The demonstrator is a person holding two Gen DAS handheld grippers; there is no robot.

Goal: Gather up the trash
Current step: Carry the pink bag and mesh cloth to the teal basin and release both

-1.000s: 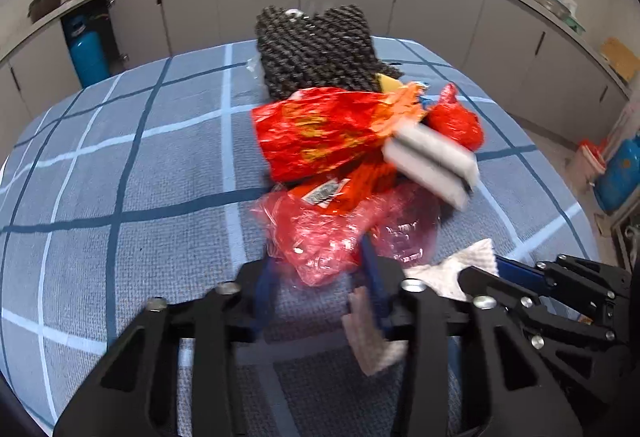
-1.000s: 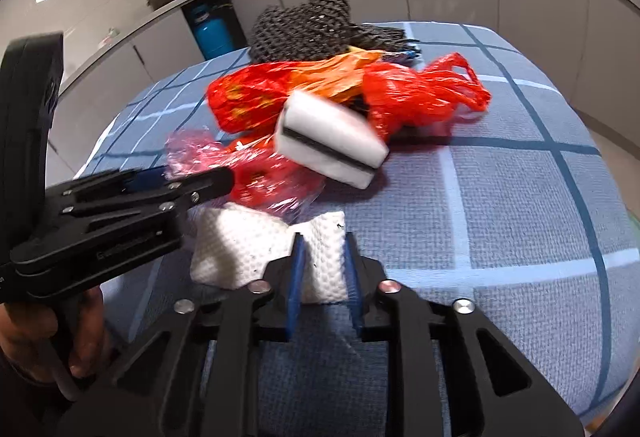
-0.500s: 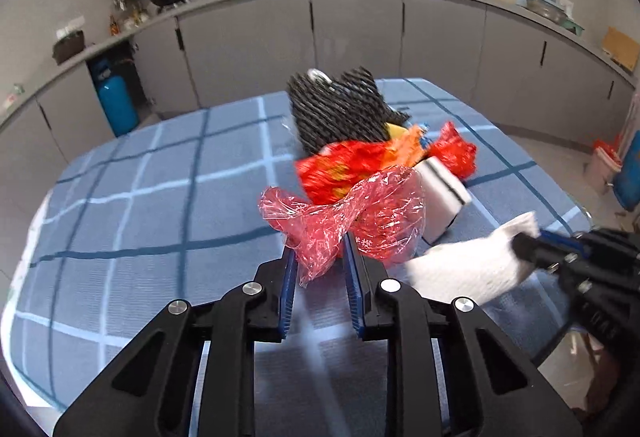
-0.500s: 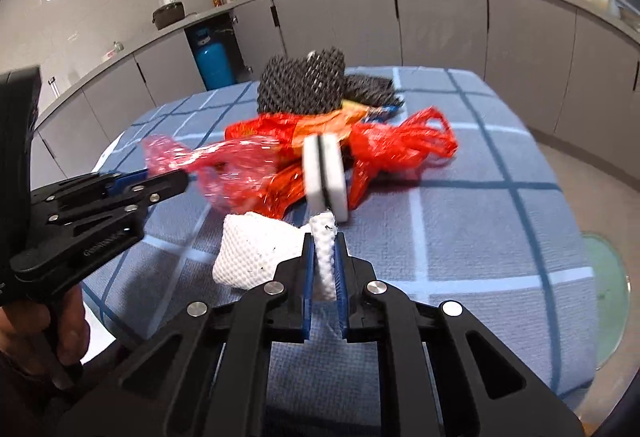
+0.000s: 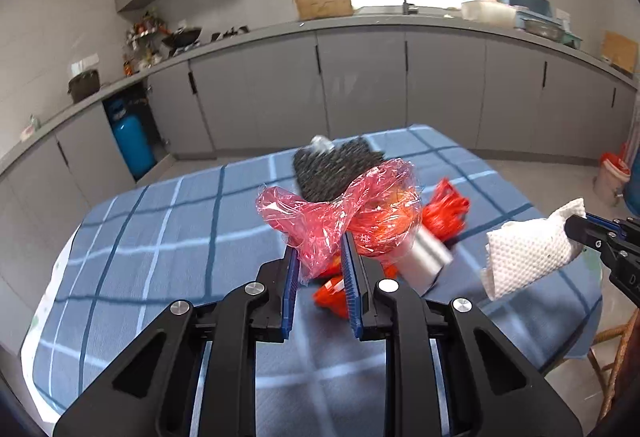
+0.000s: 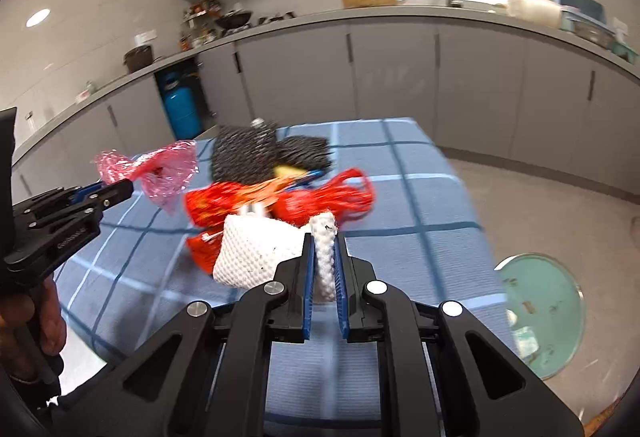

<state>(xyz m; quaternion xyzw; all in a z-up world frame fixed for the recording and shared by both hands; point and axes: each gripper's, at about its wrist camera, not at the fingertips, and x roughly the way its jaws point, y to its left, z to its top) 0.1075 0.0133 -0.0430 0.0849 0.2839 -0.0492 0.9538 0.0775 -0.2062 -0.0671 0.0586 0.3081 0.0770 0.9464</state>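
My left gripper [image 5: 320, 249] is shut on a crumpled pink plastic wrapper [image 5: 340, 205] and holds it above the table; it also shows in the right wrist view [image 6: 152, 169]. My right gripper [image 6: 324, 249] is shut on a white paper towel [image 6: 260, 251], lifted off the table; it shows at the right in the left wrist view [image 5: 528, 249]. On the blue checked tablecloth [image 6: 400, 165] lie a red snack bag [image 6: 224, 201], a red net bag [image 6: 340, 193] and a white sponge block [image 5: 424, 257].
A black mesh piece [image 6: 248, 153] lies at the table's far side with a yellow scrap [image 6: 286, 170] beside it. A green round bin lid [image 6: 548, 313] is on the floor to the right. Grey cabinets [image 5: 360, 85] and a blue gas cylinder [image 5: 132, 145] stand behind.
Both grippers have lifted up and back from the pile: the left carrying the pink wrapper, the right carrying the paper towel. The table now looks lower and farther.
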